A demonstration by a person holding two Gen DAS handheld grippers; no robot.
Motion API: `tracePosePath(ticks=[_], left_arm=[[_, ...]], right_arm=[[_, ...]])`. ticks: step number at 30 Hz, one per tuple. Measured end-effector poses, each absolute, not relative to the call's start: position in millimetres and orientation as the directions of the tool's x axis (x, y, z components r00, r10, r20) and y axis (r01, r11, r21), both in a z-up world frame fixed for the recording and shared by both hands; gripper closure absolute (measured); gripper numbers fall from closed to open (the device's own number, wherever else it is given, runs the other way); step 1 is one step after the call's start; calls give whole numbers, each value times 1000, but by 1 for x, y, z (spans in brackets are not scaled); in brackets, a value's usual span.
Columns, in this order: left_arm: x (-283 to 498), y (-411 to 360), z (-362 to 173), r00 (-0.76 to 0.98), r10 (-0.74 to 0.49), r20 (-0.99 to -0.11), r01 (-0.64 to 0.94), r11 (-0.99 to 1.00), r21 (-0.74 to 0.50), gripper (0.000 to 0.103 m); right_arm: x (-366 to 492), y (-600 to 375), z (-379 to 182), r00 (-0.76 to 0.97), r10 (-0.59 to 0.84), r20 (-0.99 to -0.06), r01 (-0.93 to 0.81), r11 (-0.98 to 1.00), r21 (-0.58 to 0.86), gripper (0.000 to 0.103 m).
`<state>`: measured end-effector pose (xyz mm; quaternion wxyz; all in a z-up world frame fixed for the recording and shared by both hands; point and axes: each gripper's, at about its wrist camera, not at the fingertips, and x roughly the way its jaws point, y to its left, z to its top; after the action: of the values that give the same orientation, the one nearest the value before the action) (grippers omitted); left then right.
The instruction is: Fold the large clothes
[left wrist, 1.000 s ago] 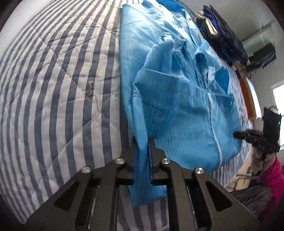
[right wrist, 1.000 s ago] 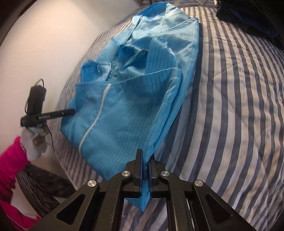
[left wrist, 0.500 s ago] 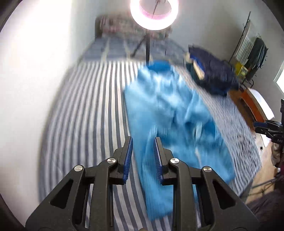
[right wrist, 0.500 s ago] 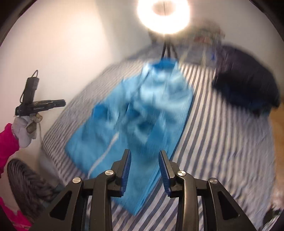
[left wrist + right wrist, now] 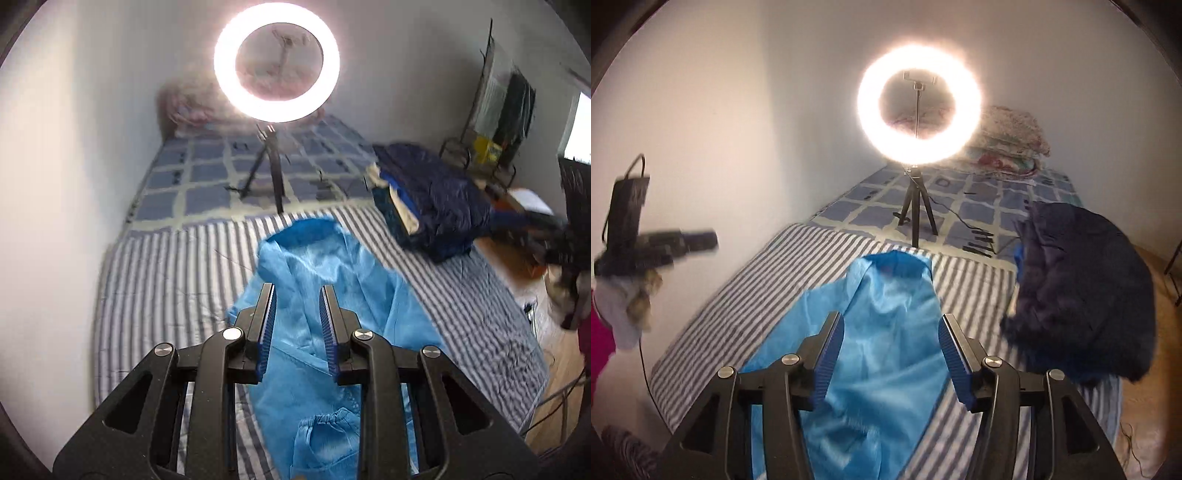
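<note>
A large light-blue garment point(image 5: 332, 332) lies partly folded lengthwise on the striped bed cover point(image 5: 166, 288). It also shows in the right wrist view point(image 5: 886, 354). My left gripper point(image 5: 297, 295) is open and empty, raised above the garment. My right gripper point(image 5: 890, 325) is open wider and empty, also raised above the garment. In the right wrist view the left gripper point(image 5: 683, 240) shows from the side at far left, held by a gloved hand.
A ring light on a tripod point(image 5: 275, 166) stands on the bed beyond the garment, also in the right wrist view point(image 5: 918, 206). A pile of dark navy clothes point(image 5: 428, 199) lies at the right point(image 5: 1082, 295). A white wall point(image 5: 55, 184) borders the left.
Both grippers were shut on the garment's near edge a second ago. They let go, opened, and rose and tilted up, so the far bed and ring light came into view.
</note>
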<state>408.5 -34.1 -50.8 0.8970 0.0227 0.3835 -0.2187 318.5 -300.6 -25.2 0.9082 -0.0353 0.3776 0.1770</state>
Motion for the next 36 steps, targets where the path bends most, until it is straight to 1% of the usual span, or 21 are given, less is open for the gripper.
tracePosePath(ticks=[2, 4, 6, 9, 11, 14, 18, 19, 20, 21, 23, 24, 25, 26, 28, 29, 30, 31, 32, 34, 36], left_arm=[[431, -53, -82, 566, -368, -738, 431, 895, -116, 80], [452, -67, -112, 521, -380, -764, 446, 885, -136, 80], [472, -79, -137, 487, -390, -781, 450, 879, -159, 80], [499, -97, -171, 447, -389, -806, 466, 870, -161, 80], [513, -109, -188, 424, -389, -818, 484, 861, -159, 80], [527, -125, -207, 405, -383, -831, 511, 848, -141, 80], [543, -135, -227, 389, -379, -840, 523, 841, -137, 80], [546, -138, -232, 384, -376, -843, 527, 839, -135, 80], [548, -140, -236, 380, -376, -845, 529, 838, -135, 80], [551, -143, -239, 376, -378, -846, 531, 836, -137, 80], [554, -149, -248, 368, -383, -847, 533, 834, -145, 80], [557, -151, -251, 369, -380, -848, 531, 835, -143, 80], [561, -154, -258, 380, -350, -856, 515, 849, -118, 80], [564, -154, -264, 386, -330, -861, 497, 861, -107, 80], [566, -152, -266, 403, -333, -853, 477, 872, -115, 80], [566, -151, -264, 400, -336, -853, 471, 873, -123, 80], [566, -149, -261, 397, -340, -853, 472, 872, -129, 80], [565, -145, -255, 404, -343, -848, 475, 871, -126, 80], [563, -138, -245, 428, -343, -836, 472, 874, -117, 80], [566, -118, -230, 455, -362, -813, 448, 883, -142, 80], [571, -102, -220, 476, -356, -804, 416, 897, -151, 80]], right_arm=[[354, -298, -47, 625, 296, -722, -346, 935, 83, 47], [381, -298, -70, 599, 295, -745, -343, 934, 94, 47], [407, -298, -99, 574, 289, -767, -333, 937, 103, 47], [444, -300, -142, 540, 269, -798, -299, 947, 118, 47], [470, -304, -168, 528, 283, -801, -273, 949, 156, 47], [493, -304, -191, 504, 331, -797, -269, 938, 220, 47], [521, -295, -228, 433, 347, -832, -239, 934, 265, 48], [524, -294, -234, 422, 353, -835, -236, 932, 275, 62], [524, -291, -237, 415, 346, -841, -237, 934, 268, 85], [522, -289, -236, 422, 329, -845, -239, 939, 246, 88], [512, -281, -227, 485, 275, -830, -267, 950, 159, 97], [509, -281, -222, 520, 255, -815, -269, 955, 127, 98], [508, -283, -221, 545, 235, -805, -252, 961, 109, 98], [511, -285, -225, 544, 218, -811, -230, 967, 106, 98], [516, -285, -234, 516, 225, -826, -239, 964, 114, 98], [514, -281, -235, 518, 203, -831, -247, 966, 82, 95], [516, -279, -234, 519, 192, -833, -252, 966, 66, 87], [513, -279, -229, 521, 193, -832, -256, 965, 63, 72], [508, -284, -221, 534, 210, -819, -260, 962, 78, 69], [501, -295, -205, 563, 250, -788, -269, 957, 111, 69], [490, -306, -191, 578, 291, -762, -278, 949, 151, 77]])
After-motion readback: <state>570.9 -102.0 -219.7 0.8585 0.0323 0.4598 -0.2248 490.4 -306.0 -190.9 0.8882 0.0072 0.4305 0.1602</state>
